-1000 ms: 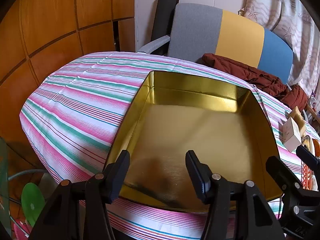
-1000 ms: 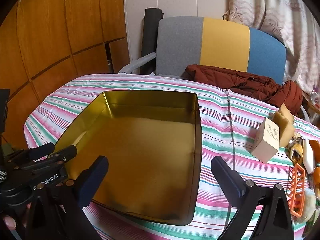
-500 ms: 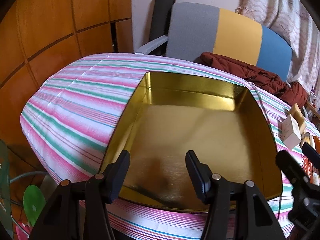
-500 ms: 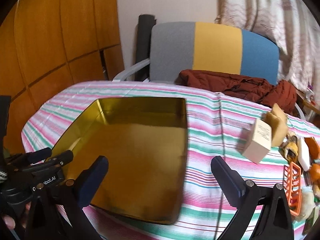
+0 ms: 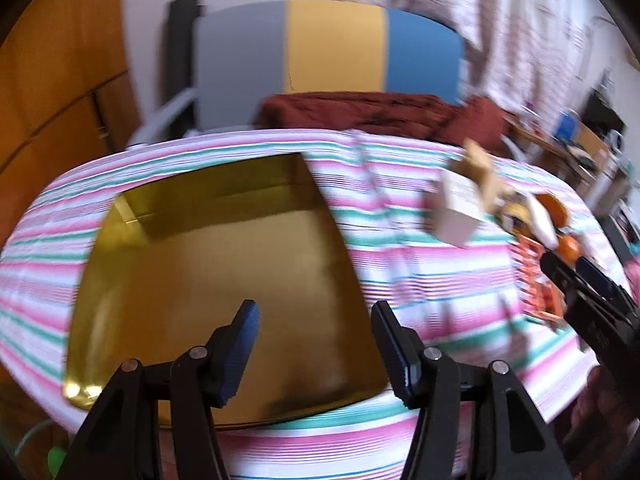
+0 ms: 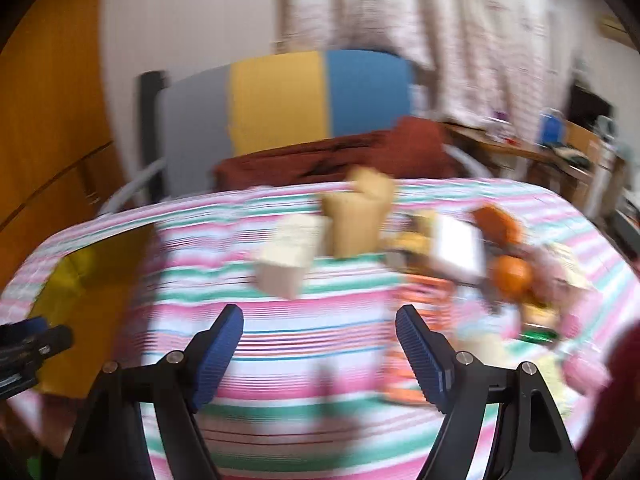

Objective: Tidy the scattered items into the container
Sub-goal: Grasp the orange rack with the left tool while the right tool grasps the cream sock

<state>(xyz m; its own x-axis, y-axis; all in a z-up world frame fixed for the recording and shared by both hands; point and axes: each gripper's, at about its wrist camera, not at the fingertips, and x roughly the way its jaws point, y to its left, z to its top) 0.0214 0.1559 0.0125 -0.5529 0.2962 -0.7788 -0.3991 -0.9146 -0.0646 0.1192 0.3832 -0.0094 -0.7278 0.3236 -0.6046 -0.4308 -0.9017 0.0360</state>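
Note:
An empty gold tin [image 5: 208,264] lies on the striped cloth; in the right wrist view only its corner [image 6: 80,280] shows at the left. My left gripper [image 5: 314,312] hangs open over the tin's near right part, with nothing between its fingers. My right gripper [image 6: 319,314] is over bare cloth, its jaws closing on nothing. Just beyond it stands a white box [image 6: 288,260], with a tan box [image 6: 356,216] behind. Further right lie a flat white pack [image 6: 460,248], an orange fruit [image 6: 512,276] and an orange rack [image 5: 536,280]. Both views are blurred.
A chair with a grey, yellow and blue back [image 5: 332,48] stands behind the table, a dark red garment [image 5: 360,112] draped on it. Wooden panelling [image 5: 60,80] fills the left. A cluttered desk [image 6: 560,152] stands at the far right, curtains behind it.
Both views have swung to the right, so the tin slid leftward in them and the pile of items came to the middle of the right wrist view. The right jaws have narrowed.

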